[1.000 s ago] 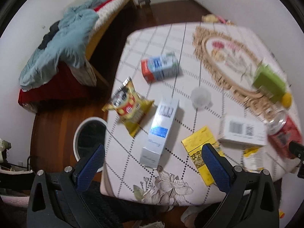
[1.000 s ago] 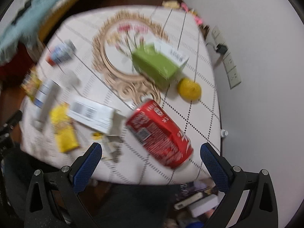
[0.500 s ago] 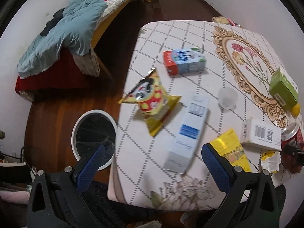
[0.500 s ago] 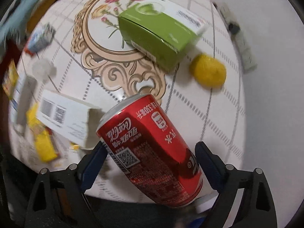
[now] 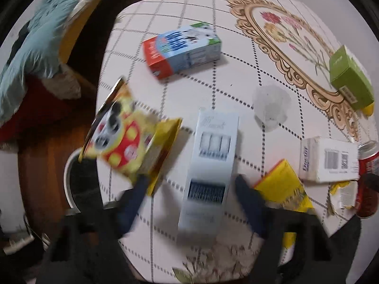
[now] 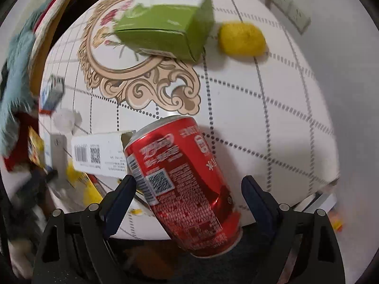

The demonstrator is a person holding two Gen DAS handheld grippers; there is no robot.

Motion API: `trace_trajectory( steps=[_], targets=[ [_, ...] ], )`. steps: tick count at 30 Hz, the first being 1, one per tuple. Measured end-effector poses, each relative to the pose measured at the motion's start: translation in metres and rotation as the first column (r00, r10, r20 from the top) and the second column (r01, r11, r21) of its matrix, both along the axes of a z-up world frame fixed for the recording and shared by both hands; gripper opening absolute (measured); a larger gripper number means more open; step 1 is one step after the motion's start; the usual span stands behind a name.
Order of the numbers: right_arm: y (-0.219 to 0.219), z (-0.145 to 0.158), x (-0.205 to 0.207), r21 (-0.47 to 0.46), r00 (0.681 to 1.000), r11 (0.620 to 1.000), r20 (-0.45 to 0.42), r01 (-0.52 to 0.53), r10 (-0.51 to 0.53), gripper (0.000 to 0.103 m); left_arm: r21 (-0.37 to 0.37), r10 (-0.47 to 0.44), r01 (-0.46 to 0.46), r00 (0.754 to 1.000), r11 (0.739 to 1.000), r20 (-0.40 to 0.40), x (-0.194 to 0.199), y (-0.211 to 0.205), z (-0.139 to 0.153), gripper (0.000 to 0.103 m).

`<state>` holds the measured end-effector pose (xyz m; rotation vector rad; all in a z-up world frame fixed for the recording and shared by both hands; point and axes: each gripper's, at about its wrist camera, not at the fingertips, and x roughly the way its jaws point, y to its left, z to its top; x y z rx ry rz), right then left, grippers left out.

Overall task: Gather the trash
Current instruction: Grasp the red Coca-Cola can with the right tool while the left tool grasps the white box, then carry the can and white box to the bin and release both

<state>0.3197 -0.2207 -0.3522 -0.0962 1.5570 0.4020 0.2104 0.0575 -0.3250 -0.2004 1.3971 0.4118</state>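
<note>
In the left wrist view my left gripper (image 5: 189,187) is open, its blurred blue fingers on either side of a long white and blue carton (image 5: 210,165) lying on the table. A yellow snack bag (image 5: 128,139) lies left of it, a red and blue milk carton (image 5: 182,49) beyond. In the right wrist view my right gripper (image 6: 189,189) is open around a red cola can (image 6: 184,184) lying on its side at the table's near edge; the pads (image 6: 120,196) stand apart from it.
A round bin (image 5: 75,182) stands on the wooden floor left of the table (image 5: 236,90). A green box (image 6: 165,28), a yellow fruit (image 6: 241,40), a white barcode box (image 6: 99,153), a clear cup (image 5: 271,104) and yellow wrappers (image 5: 284,189) lie on the table. A bed (image 5: 35,47) is far left.
My left gripper has dropped toward the table and now straddles the white and blue carton. My right gripper has moved in further around the cola can.
</note>
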Motion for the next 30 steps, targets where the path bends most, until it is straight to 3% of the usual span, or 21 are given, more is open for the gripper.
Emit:
trace_trajectory(
  steps=[1,2,5,8,11,15,21,26,30],
  targets=[
    [0.005,0.005,0.0,-0.022,0.999,0.999,0.022,-0.035,0.035,0.092,0.007,-0.016,0.016,1.0,1.0,-0.004,0.003,-0.002,-0.001,0.04],
    [0.008,0.009,-0.003,-0.051,0.996,0.996,0.047,-0.074,0.077,0.092,0.024,-0.037,0.037,0.999,0.999,-0.008,0.008,-0.005,-0.003,0.033],
    [0.022,0.013,-0.007,-0.103,0.983,0.981,0.061,-0.167,0.174,0.092,0.043,-0.05,0.051,0.999,0.998,-0.007,0.009,-0.011,-0.003,0.032],
    [0.032,0.007,-0.012,-0.134,0.973,0.967,0.055,-0.217,0.226,0.091,0.008,0.006,-0.006,1.0,1.0,-0.006,-0.003,-0.015,-0.003,0.031],
    [0.031,0.001,-0.011,-0.114,0.984,0.979,0.043,-0.167,0.173,0.073,-0.06,0.083,-0.084,0.996,0.995,-0.024,-0.023,-0.019,-0.005,0.031],
    [0.007,-0.002,0.001,-0.001,1.0,1.0,-0.018,0.002,-0.002,0.073,-0.073,0.111,-0.111,0.994,0.991,-0.008,-0.03,-0.025,-0.011,0.033],
    [0.003,-0.01,0.005,0.01,1.0,1.0,-0.028,0.008,-0.008,0.07,-0.052,0.13,-0.128,0.991,0.99,0.025,-0.031,-0.02,-0.013,0.031],
    [0.018,-0.002,-0.001,0.014,0.999,1.0,0.031,0.016,-0.017,0.069,-0.021,0.123,-0.122,0.987,0.992,0.101,-0.048,-0.029,0.018,0.031],
    [0.017,0.031,-0.013,0.044,0.992,0.999,0.122,0.016,-0.021,0.069,-0.016,0.132,-0.131,0.974,0.991,0.185,-0.061,-0.027,0.06,0.031]
  ],
)
